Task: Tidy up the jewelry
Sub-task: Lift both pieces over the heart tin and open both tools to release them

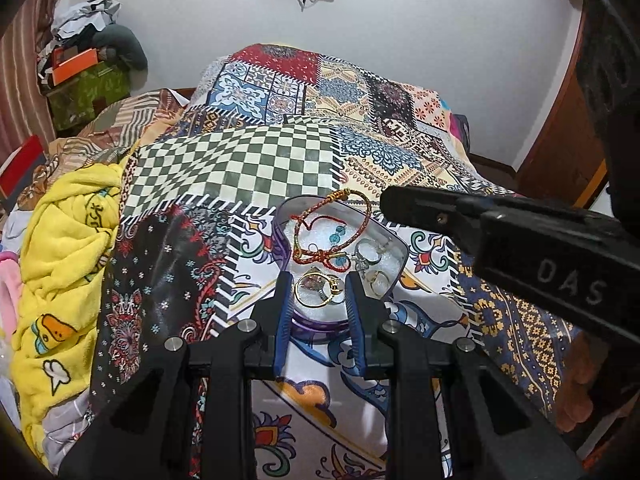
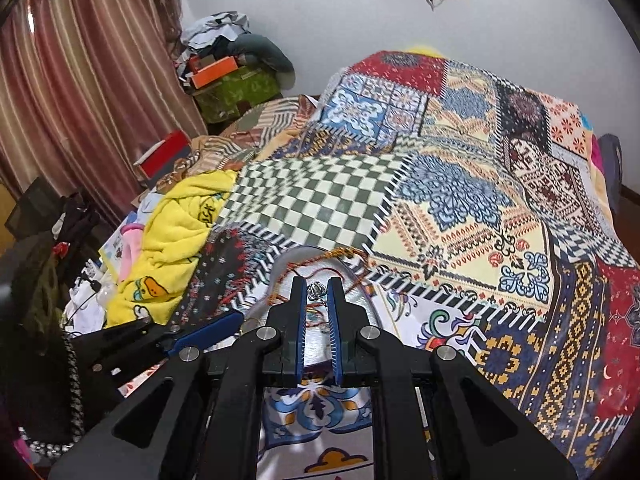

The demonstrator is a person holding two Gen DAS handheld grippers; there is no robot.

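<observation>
Right tool [image 2: 317, 292] is pinched on a small silver ring [image 2: 316, 290] over the jewelry tin [image 1: 394, 242] on the bed; left tool [image 1: 318, 280], half-open and empty, hovers at its 6 o'clock rim. Best to lower it gently, clear of the red cord bracelet [image 1: 332, 220].

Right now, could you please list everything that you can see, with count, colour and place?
jewelry box: one, clear with purple rim, on the bedspread
cord bracelets: at least two, red and gold, in the box
rings: several, gold and silver, in the box
silver ring: one, between the right claw's fingers
bedspread: one, patchwork, on the bed
yellow towel: one, beside the bedspread
curtain: one, pink striped, at the far left
left claw: over the box
right claw: over the box
</observation>
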